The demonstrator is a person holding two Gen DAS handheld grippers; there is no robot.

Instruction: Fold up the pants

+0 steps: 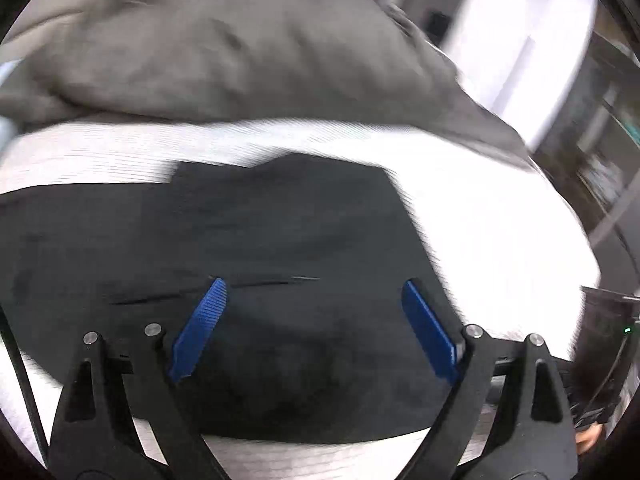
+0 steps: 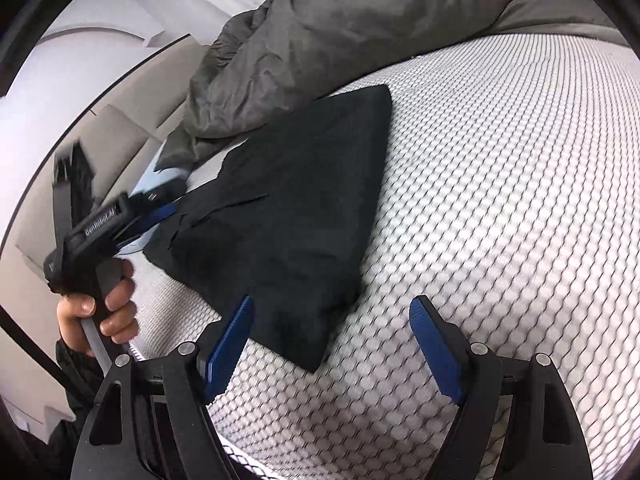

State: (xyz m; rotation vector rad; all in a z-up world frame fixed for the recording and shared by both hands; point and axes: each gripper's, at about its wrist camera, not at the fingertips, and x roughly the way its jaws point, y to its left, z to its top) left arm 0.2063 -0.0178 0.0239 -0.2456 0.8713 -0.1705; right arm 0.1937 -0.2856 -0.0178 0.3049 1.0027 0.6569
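Black pants [image 2: 288,200] lie folded into a compact bundle on the white mattress [image 2: 500,200]. In the left wrist view the pants [image 1: 280,240] fill the lower middle, with a pocket slit showing. My left gripper [image 1: 314,285] hovers over them, its blue pads wide apart and nothing between them. The right wrist view shows that same left gripper [image 2: 168,204] at the bundle's left edge, held by a hand [image 2: 116,312]. My right gripper [image 2: 333,301] stands open just off the bundle's near corner, holding nothing.
A rumpled grey duvet [image 2: 360,20] is heaped along the far side of the mattress, right behind the pants; it also fills the top of the left wrist view [image 1: 240,52]. A light blue item [image 2: 160,178] peeks out beside a beige padded headboard [image 2: 120,136].
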